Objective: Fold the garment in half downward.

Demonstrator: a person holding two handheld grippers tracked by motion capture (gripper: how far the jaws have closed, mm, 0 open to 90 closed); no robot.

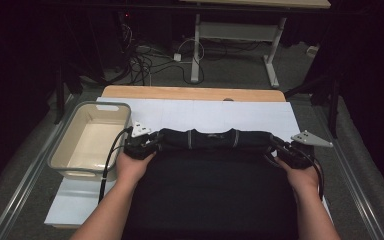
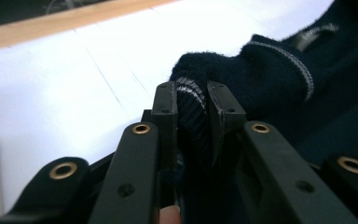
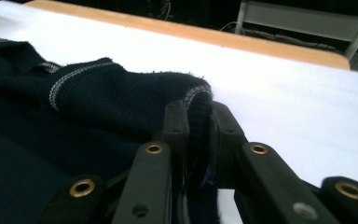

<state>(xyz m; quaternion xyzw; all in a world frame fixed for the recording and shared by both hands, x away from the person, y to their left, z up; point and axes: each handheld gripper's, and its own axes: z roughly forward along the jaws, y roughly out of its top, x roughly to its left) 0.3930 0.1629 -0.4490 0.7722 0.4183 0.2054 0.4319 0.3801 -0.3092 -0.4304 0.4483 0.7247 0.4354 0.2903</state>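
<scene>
From above, my forearms frame the dark sweater (image 1: 210, 140) on the white table (image 1: 215, 112), my left tongs (image 1: 142, 142) and right tongs (image 1: 290, 150) each pinching an end so it spreads flat; each tong camera shows its jaws clamped on knit.

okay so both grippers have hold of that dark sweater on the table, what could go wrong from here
1. Each grip is narrow: the left hand-held gripper and the right hand-held gripper pinch only a ribbed edge of the navy sweater, so the knit could slip out if it is pulled taut.
2. The beige bin sits close beside the left hand, whose cable trails along the bin's rim and might snag on it.
3. Uneven pulling could skew the rolled far edge.
</scene>
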